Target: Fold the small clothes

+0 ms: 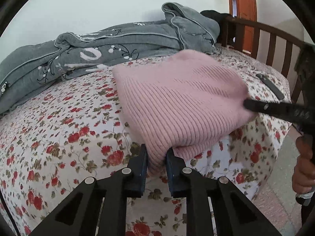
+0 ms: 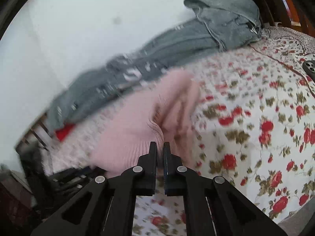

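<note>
A pink ribbed knit garment (image 1: 177, 102) lies folded on the floral bedsheet (image 1: 59, 129), near the bed's right corner. My left gripper (image 1: 156, 153) is shut on the garment's near folded edge. My right gripper (image 2: 160, 147) is shut on another edge of the same garment (image 2: 133, 125); in the left wrist view its black fingers (image 1: 256, 106) reach in from the right and pinch the garment's right edge. The right wrist view is motion-blurred.
A crumpled grey quilt (image 1: 98, 49) lies along the far side of the bed by the wall. A dark wooden footboard with slats (image 1: 275, 39) stands at the right. A phone (image 1: 269, 84) lies on the sheet near the right edge, also visible in the right wrist view (image 2: 309, 66).
</note>
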{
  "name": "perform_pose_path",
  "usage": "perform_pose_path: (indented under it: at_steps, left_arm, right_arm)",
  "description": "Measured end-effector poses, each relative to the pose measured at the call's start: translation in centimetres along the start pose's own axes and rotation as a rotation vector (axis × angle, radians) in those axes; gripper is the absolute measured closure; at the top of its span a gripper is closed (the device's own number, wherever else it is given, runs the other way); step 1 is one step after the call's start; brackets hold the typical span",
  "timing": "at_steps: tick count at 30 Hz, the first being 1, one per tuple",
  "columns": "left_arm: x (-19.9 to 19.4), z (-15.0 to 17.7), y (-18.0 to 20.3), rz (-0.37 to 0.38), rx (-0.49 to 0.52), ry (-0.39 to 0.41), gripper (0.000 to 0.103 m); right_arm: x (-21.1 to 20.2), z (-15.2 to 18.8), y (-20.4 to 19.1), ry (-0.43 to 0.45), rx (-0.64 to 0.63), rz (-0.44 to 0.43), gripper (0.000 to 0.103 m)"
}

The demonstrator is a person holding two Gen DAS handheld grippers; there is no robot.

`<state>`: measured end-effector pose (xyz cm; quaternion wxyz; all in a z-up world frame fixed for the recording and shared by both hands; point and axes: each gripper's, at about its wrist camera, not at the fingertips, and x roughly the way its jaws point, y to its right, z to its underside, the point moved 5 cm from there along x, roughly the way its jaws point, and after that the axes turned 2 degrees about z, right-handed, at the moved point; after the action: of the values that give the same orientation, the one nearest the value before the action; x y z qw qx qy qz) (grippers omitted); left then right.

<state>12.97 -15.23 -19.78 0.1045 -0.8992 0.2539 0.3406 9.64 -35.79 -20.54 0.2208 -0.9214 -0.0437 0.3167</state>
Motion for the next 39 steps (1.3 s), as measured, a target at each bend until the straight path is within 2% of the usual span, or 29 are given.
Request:
perform_pose_path:
  at_steps: [1,2,3,5,6,7,8,10,12,14,15,16,17,18,19,22,23,25,26,27,28,29,31,34,36,37,38,39]
  left_arm:
    - [-0.2,-0.1,0.0,0.016,-0.009,-0.004,0.083]
    - [-0.4,-0.1,-0.1,0.036,-0.016,-0.010,0.079]
    - [-0.7,-0.2,-0.3,0.058,-0.021,-0.018,0.079]
    - [-1.3,-0.3,-1.0,0.101,-0.024,-0.008,0.074]
    - [-1.6,-0.4,-1.4,0.110,-0.031,-0.001,0.070]
    - [-1.9,-0.6,-1.8,0.114,-0.042,0.006,0.063]
    - [-2.2,-0.7,-2.2,0.120,-0.055,0.014,0.059]
    - [-2.9,-1.2,-3.1,0.138,-0.080,0.034,0.053]
    - [-3.5,-2.0,-3.9,0.125,-0.083,0.048,0.050]
    - [-3.8,-2.5,-4.6,0.105,-0.080,0.057,0.050]
    - [-3.8,-2.9,-5.0,0.093,-0.082,0.062,0.050]
    - [-3.9,-3.2,-5.5,0.086,-0.089,0.066,0.050]
    - [-3.8,-3.4,-6.0,0.083,-0.097,0.070,0.050]
    - [-3.8,-3.7,-6.4,0.079,-0.105,0.074,0.050]
    - [-3.8,-3.9,-6.9,0.077,-0.114,0.080,0.050]
    - [-3.2,-4.9,-7.7,0.117,-0.143,0.097,0.047]
    - [-2.8,-5.3,-7.7,0.133,-0.152,0.096,0.047]
    - [-1.6,-6.5,-7.5,0.155,-0.157,0.086,0.047]
    - [-0.9,-7.2,-7.3,0.163,-0.154,0.079,0.047]
    - [-0.4,-7.7,-7.2,0.170,-0.150,0.076,0.047]
    - [0.0,-8.3,-7.0,0.184,-0.144,0.075,0.047]
    - [0.5,-9.1,-6.9,0.201,-0.140,0.082,0.046]
    - [1.5,-10.4,-6.7,0.228,-0.140,0.090,0.046]
    - [4.0,-12.6,-5.8,0.294,-0.141,0.063,0.046]
    - [5.9,-13.2,-5.2,0.304,-0.138,0.034,0.046]
    - [7.1,-13.1,-5.1,0.305,-0.134,0.010,0.046]
    - [8.2,-12.8,-5.0,0.296,-0.133,-0.023,0.047]
    - [9.5,-12.2,-4.8,0.290,-0.130,-0.064,0.049]
  right_arm:
    - [0.7,0.5,0.3,-0.027,-0.001,0.018,0.098]
    - [0.9,0.8,0.6,-0.046,0.009,0.015,0.097]
    - [0.9,0.9,0.7,-0.057,0.018,-0.004,0.096]
    - [0.4,0.4,0.3,-0.074,0.011,-0.017,0.081]
    - [0.2,-0.2,0.0,-0.068,0.003,-0.014,0.078]
    - [-0.4,-1.3,-0.8,-0.030,-0.018,-0.017,0.073]
    - [-0.8,-2.2,-1.3,0.002,-0.035,-0.021,0.063]
    - [-1.2,-4.2,-2.5,0.061,-0.062,-0.024,0.053]
    - [-0.2,-6.4,-3.3,0.081,-0.061,-0.012,0.053]
    - [1.9,-7.8,-3.1,0.044,-0.040,0.038,0.056]
    - [3.7,-8.1,-2.6,-0.006,-0.027,0.089,0.062]
    - [4.7,-7.9,-2.2,-0.042,-0.023,0.112,0.081]
    - [6.6,-7.5,-1.6,-0.116,-0.019,0.133,0.087]
    - [7.0,-7.4,-1.3,-0.121,-0.017,0.131,0.089]
    - [6.4,-7.6,-1.4,-0.078,-0.029,0.112,0.090]
    - [2.5,-8.5,-1.4,0.092,-0.044,0.044,0.091]
    - [2.8,-8.5,-1.0,0.085,-0.028,0.058,0.091]
    - [5.6,-7.4,0.4,-0.015,-0.017,0.125,0.089]
    - [7.0,-6.7,1.0,-0.057,-0.023,0.143,0.084]
    - [7.1,-6.7,1.0,-0.053,-0.029,0.143,0.080]
    - [6.5,-7.1,0.7,-0.048,-0.042,0.147,0.068]
    - [5.5,-8.1,0.2,-0.041,-0.058,0.151,0.062]
    - [3.8,-9.7,-1.2,0.038,-0.091,0.151,0.062]
    - [3.9,-11.7,-3.7,0.080,-0.171,0.135,0.062]
    - [5.9,-12.1,-4.7,0.055,-0.196,0.112,0.064]
    - [7.4,-11.9,-4.4,0.019,-0.204,0.121,0.070]
    - [8.6,-11.5,-3.9,-0.011,-0.207,0.146,0.083]
    - [10.1,-10.8,-2.6,-0.056,-0.210,0.211,0.085]
